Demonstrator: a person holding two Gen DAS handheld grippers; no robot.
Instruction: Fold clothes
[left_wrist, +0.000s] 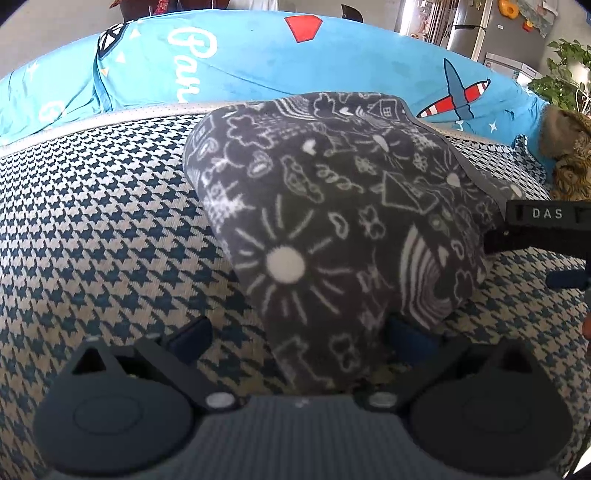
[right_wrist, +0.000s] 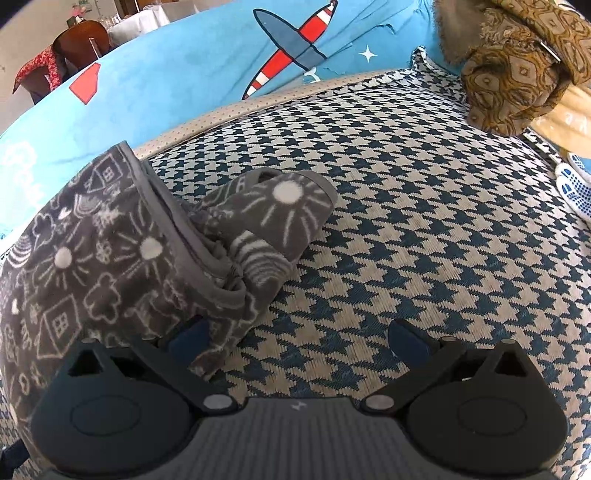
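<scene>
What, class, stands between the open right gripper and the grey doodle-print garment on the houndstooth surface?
Nothing visible does. The grey garment already lies against the right gripper's left finger, with only bare houndstooth surface between the fingers.

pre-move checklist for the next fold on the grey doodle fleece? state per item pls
1. Left gripper open around a fold of the grey doodle-print fleece garment: ok, fingers spread with cloth between them.
2. Right gripper open: ok. Only its left finger touches the fleece edge; nothing between the fingers.
3. Garment flat: not ok. It lies bunched, with a loose flap sticking out to the side.
4. Blue-and-cream houndstooth surface bare beside the garment: ok.
5. Brown patterned cloth bundle apart from the garment: ok, at the far corner.
6. Layers under the garment aligned: cannot tell, hidden.
</scene>
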